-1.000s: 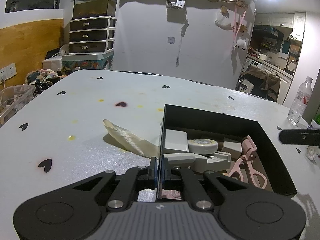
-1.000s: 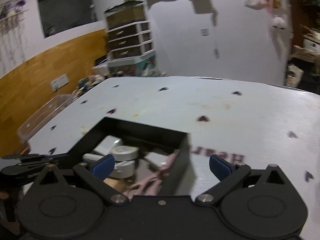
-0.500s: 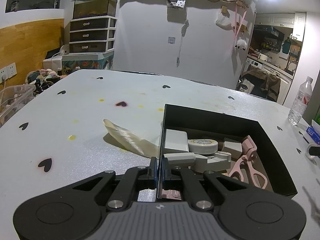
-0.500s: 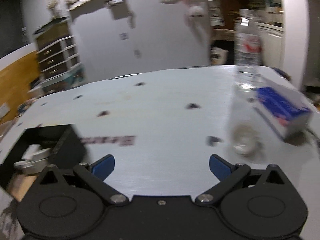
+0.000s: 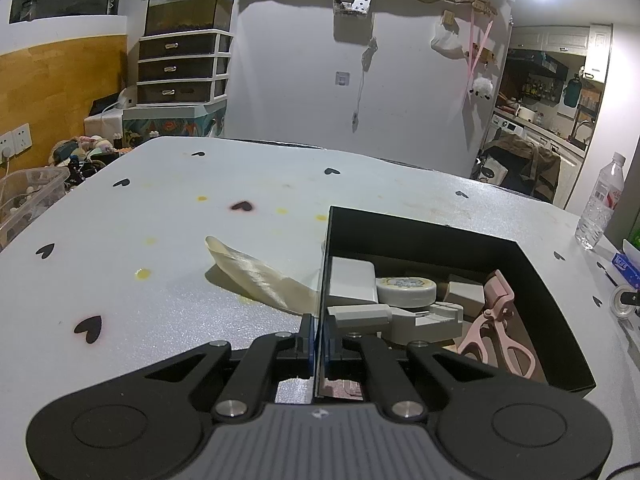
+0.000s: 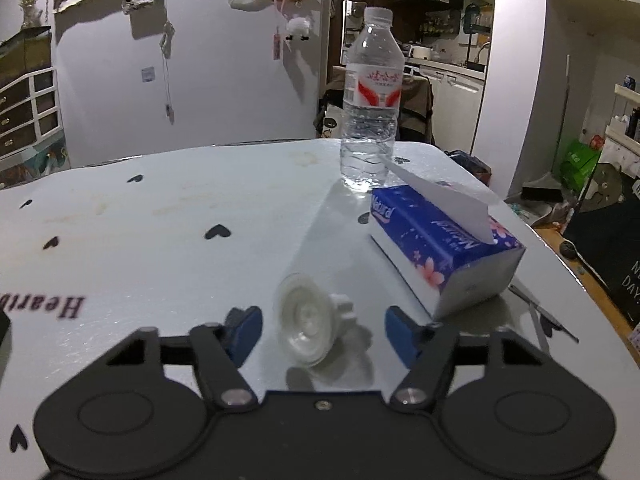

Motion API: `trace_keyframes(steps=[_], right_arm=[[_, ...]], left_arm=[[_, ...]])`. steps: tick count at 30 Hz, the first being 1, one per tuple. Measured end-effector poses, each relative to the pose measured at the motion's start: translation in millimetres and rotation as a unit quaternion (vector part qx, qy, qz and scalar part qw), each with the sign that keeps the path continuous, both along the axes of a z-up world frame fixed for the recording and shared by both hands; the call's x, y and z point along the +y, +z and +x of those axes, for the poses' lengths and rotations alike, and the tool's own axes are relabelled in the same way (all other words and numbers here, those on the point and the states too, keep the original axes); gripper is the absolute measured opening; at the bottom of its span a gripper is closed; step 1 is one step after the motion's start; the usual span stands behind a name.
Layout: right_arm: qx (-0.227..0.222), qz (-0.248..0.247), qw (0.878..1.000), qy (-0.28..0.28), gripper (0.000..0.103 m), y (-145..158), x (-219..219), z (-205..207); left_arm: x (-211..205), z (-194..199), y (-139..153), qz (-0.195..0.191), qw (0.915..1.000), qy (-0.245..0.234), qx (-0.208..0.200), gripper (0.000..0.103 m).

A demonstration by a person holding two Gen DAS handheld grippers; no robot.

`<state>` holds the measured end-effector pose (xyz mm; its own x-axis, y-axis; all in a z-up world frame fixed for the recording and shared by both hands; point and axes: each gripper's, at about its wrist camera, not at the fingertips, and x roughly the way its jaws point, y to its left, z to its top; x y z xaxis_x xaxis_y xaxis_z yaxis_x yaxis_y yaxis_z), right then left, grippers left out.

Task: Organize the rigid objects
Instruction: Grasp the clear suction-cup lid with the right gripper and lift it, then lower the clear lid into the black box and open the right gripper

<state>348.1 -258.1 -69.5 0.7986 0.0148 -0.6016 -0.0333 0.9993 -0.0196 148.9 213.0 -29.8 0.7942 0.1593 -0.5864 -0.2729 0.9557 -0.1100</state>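
Left wrist view: the left gripper (image 5: 319,338) is being kept where it was a second ago, its jaws clamped together on the near left wall of the black box (image 5: 552,300), which is being steadied on the table (image 5: 160,280). Beside the box's left wall a cream spoon (image 5: 256,276) is lying. Inside the box a white block (image 5: 352,282), a round tin (image 5: 406,290), a grey clip (image 5: 400,316) and a pink eyelash curler (image 5: 500,328) are being stored already.

Further right, the right gripper (image 6: 322,326) is being seen in a new place: a second ago it was being swung away from the box, and now it is being lowered with jaws wide apart on either side of a small clear plastic cup (image 6: 308,320) lying on its side, not yet touched. Just beside it a blue tissue pack (image 6: 444,248) and a water bottle (image 6: 372,104) are standing. The cup is judged to be the next thing to be gripped and carried to the box.
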Motion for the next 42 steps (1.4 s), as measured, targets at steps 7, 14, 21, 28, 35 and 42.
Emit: trace_keyframes(steps=[7, 14, 21, 28, 35, 42], right_arm=[[0.001, -0.017, 1.0, 0.015, 0.017, -4, 7, -1], [-0.007, -0.009, 0.998, 0.054, 0.009, 7, 18, -14], [-0.032, 0.047, 0.977, 0.207, 0.009, 46, 68, -52], [-0.036, 0.051, 0.922, 0.382, 0.009, 85, 138, -90], [-0.001, -0.006, 0.862, 0.507, 0.009, 90, 202, -117], [0.031, -0.037, 0.835, 0.548, 0.009, 77, 231, -123]], left_arm=[[0, 0, -2, -0.002, 1.0, 0.001, 0.0, 0.004], [0, 0, -2, -0.002, 1.0, 0.001, 0.0, 0.004], [0, 0, -2, -0.002, 1.0, 0.001, 0.0, 0.004], [0, 0, -1, -0.002, 1.0, 0.0, 0.0, 0.004], [-1, 1, -3, -0.003, 1.0, 0.0, -0.001, 0.004], [-2, 1, -3, -0.006, 1.0, 0.0, -0.002, 0.005]])
